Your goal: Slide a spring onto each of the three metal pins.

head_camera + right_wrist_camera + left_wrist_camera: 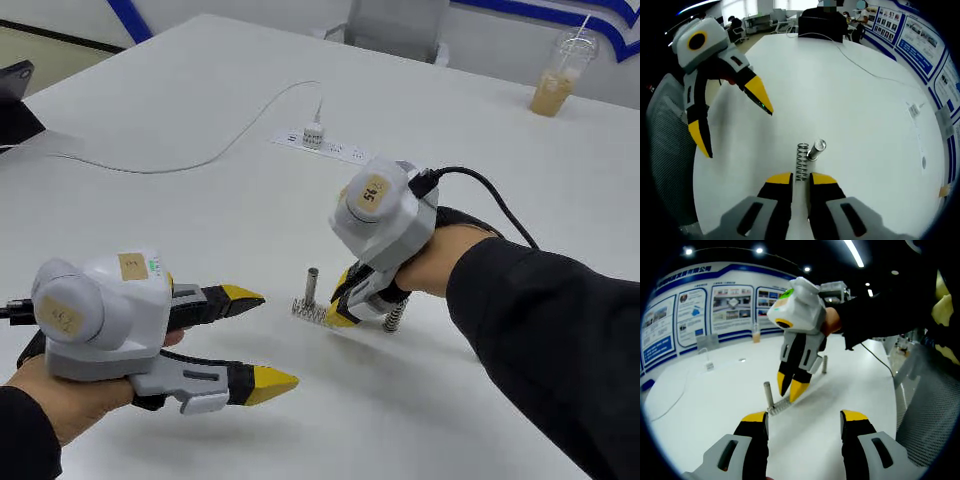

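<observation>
A short metal pin [311, 285] stands upright on the white table [200, 200]. A spring [307, 312] lies flat at its foot. My right gripper [335, 318] points down at that spring's end. In the right gripper view the spring [802, 159] lies beside the pin [816, 148], its near end between the nearly closed tips of my right gripper [801, 178]. A second spring [395, 315] stands upright just right of that gripper. My left gripper [262, 338] hovers open at lower left, about a hand's width from the pin [768, 394], with nothing between its fingers.
A power strip [325, 147] with a plugged charger and a thin cable [200, 160] lies mid-table. An iced drink cup [560, 80] stands at the far right. A chair [395, 25] is at the far edge, and a dark object [15, 100] at the left edge.
</observation>
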`<action>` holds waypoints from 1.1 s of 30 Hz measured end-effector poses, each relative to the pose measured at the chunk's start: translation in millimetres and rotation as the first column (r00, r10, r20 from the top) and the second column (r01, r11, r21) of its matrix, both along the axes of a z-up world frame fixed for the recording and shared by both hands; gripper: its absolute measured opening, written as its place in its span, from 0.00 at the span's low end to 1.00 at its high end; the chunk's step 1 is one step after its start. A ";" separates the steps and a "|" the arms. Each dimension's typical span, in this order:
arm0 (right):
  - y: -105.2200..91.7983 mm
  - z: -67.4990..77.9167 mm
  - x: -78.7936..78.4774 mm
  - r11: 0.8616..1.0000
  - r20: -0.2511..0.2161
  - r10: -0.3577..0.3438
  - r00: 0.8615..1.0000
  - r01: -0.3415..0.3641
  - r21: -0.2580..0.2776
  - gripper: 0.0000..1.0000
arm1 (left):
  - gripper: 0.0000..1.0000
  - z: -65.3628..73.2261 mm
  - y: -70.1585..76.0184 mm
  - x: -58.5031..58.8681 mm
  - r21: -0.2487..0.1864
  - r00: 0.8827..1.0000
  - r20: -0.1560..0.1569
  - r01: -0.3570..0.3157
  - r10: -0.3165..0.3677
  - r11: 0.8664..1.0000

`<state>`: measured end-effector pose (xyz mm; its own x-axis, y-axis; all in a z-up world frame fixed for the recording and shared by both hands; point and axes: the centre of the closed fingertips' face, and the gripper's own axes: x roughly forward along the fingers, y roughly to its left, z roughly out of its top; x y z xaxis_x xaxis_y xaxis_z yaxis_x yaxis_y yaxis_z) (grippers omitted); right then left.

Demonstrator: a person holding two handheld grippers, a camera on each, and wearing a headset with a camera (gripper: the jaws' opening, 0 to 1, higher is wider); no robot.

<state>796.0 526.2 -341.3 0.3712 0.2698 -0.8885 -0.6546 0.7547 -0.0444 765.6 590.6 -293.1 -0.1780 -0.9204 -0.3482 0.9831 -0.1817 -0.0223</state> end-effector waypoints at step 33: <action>27.2 25.1 -30.4 0.992 -0.009 0.123 0.992 -0.123 0.001 0.12 | 0.56 -0.4 -2.2 -3.1 0.013 1.000 0.011 0.014 -0.014 1.000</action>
<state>765.7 553.4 -316.2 0.3267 0.3137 -0.8915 -0.7431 0.6681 -0.0372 762.5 588.4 -293.5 -0.1864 -0.9132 -0.3624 0.9807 -0.1948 -0.0136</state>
